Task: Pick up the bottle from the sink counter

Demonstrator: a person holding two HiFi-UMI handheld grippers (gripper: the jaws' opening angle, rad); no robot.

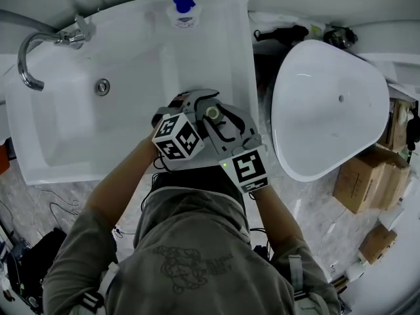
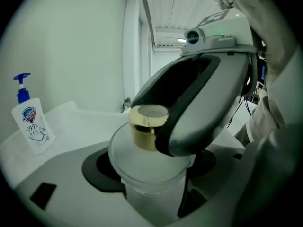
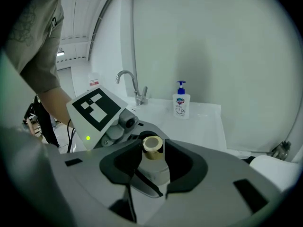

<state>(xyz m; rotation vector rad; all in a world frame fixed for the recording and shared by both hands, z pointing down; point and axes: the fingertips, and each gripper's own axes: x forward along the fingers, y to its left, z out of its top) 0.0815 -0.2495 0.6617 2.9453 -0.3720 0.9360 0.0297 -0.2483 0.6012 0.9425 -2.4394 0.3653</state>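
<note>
A small frosted bottle (image 2: 147, 162) with a tan cap (image 1: 212, 113) sits upright between the jaws of my left gripper (image 1: 197, 104), which is shut on its body above the front right of the white sink counter (image 1: 223, 51). My right gripper (image 3: 152, 162) stands open with the tan cap (image 3: 152, 147) between its pads; in the right gripper view a gap shows on the cap's right side. In the left gripper view one of the right gripper's fingers (image 2: 199, 108) lies close against the cap (image 2: 144, 126). A white soap bottle with a blue pump (image 1: 184, 8) stands at the counter's back edge, apart from both grippers.
A chrome faucet (image 1: 39, 51) curves over the sink basin (image 1: 98, 120) at the left. A large white oval basin (image 1: 328, 110) stands right of the counter, with cardboard boxes (image 1: 361, 182) beyond it. Cables lie on the marble floor (image 1: 46, 202).
</note>
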